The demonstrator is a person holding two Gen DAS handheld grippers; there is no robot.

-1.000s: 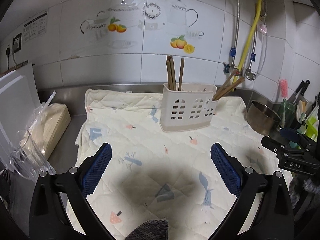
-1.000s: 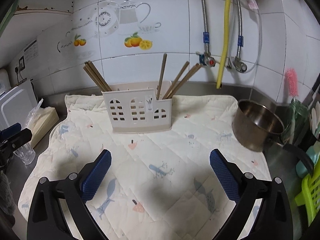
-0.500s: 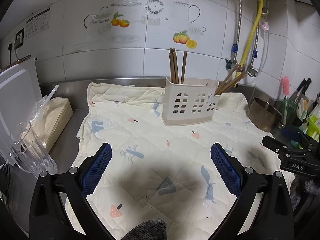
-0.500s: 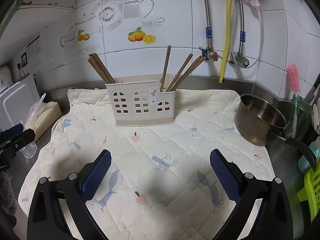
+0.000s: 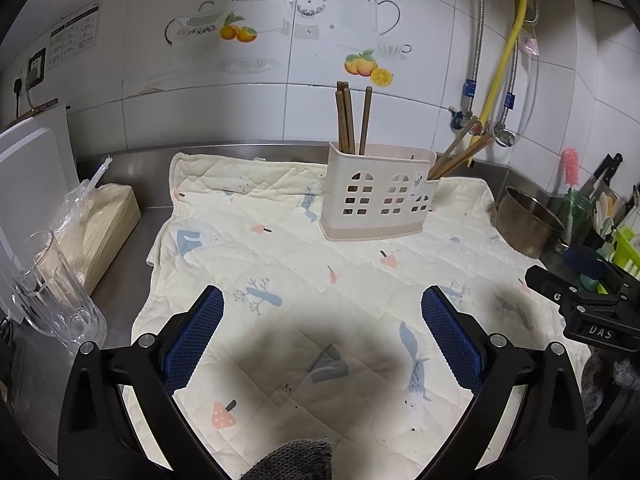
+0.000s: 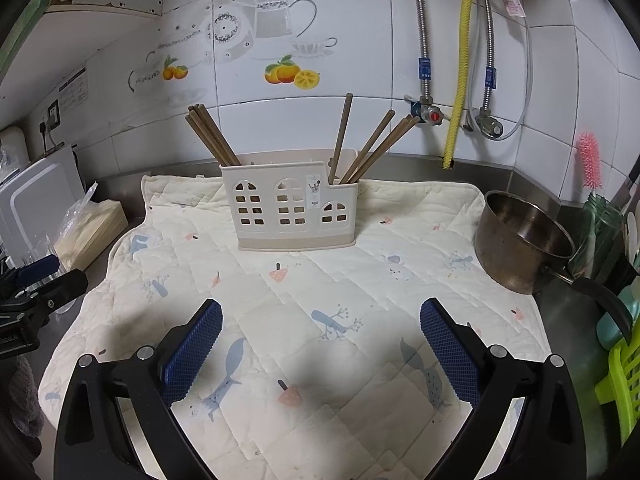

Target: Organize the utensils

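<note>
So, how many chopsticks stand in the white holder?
8, it seems: four chopsticks bunched at the left end of the holder, four fanned at the right. Overlap may hide more.

The holder's wall [image 6: 288, 212] hides the lower ends of my chopsticks [image 6: 212, 136], so I cannot tell how they sit inside. My left tongs' frame [image 5: 104, 400] runs off the bottom edge. A grey knitted patch [image 5: 292, 460] pokes in there, mostly cut off. The wall notice's print [image 5: 74, 36] is too small to read. The pan's handle [image 6: 608, 300] disappears behind the green rack [image 6: 620, 368].
</note>
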